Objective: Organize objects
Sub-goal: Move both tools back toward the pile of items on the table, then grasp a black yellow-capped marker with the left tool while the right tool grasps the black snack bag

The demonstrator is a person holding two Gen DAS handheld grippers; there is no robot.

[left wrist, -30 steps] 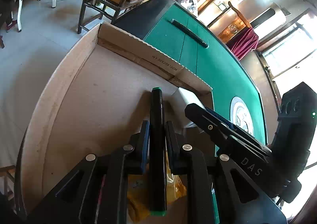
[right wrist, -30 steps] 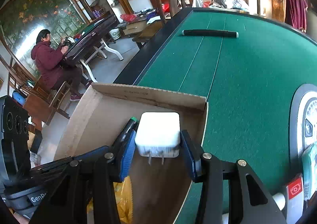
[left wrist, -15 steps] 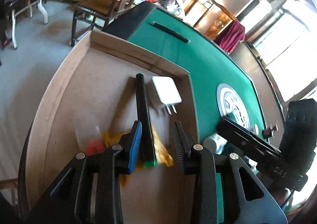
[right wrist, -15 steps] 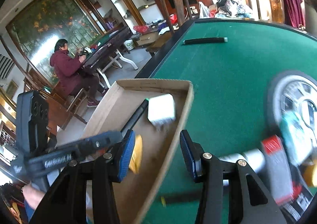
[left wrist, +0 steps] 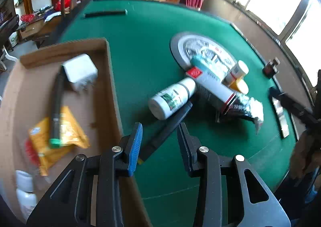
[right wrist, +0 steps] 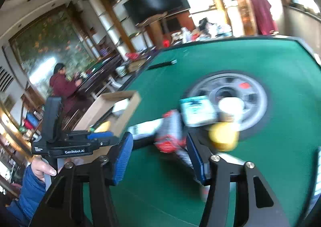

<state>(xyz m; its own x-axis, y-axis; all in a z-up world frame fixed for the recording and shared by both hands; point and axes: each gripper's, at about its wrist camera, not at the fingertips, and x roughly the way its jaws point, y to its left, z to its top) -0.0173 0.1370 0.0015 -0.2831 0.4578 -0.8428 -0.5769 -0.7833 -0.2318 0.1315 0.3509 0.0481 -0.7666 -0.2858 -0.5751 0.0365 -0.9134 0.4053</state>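
Now the left gripper (left wrist: 158, 142) tilts steeply down over the green felt table (left wrist: 140, 32), jaws opening with nothing pinched — only a black marker (left wrist: 168, 124) lying on the felt below the gap. At the left of the frame the cardboard box (left wrist: 108, 70) holds a white charger (left wrist: 80, 70), a black pen (left wrist: 56, 104) and a yellow packet (left wrist: 66, 132). A white bottle (left wrist: 172, 98) lies at centre beside a boxed tube (left wrist: 210, 86). In the right wrist view the right gripper (right wrist: 158, 156) also spreads, empty — blurred clutter beyond it. A hand (right wrist: 43, 167) in a blue sleeve at lower left grips the other tool's handle.
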